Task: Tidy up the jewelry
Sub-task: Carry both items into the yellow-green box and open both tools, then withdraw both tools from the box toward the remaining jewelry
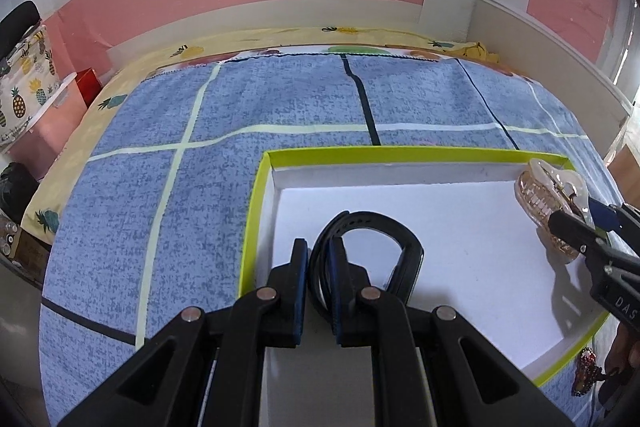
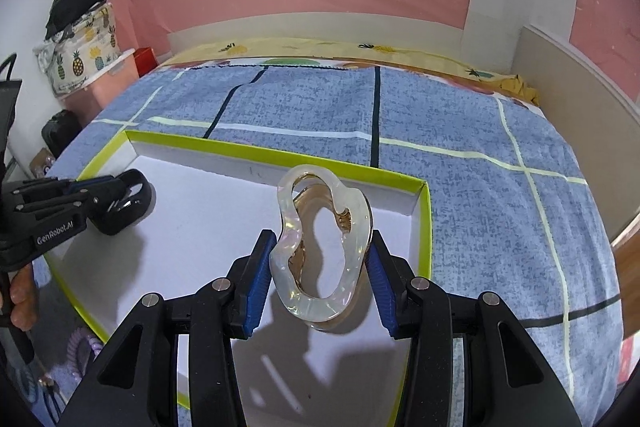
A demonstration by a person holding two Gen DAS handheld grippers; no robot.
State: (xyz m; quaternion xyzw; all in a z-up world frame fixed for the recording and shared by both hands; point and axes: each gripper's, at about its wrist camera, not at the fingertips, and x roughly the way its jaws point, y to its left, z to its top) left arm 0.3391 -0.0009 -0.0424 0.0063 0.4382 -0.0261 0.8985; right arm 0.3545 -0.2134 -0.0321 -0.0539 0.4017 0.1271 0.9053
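Clear hair claw clip w/ amber teeth is pinched betw the right gripper fingers, blue pads on both its sides, held above the white floor of the tray near its far right corner. Black watch band is squeezed betw the left gripper fingers, nearly pressed together, low over the tray floor near the left wall; can't tell if the watch touches the floor. Tray has lime-green rim, sits on a blue plaid blanket on the bed. Red beaded item lies on blanket just outside tray's near right edge. Purple coil outside the tray's near left edge.
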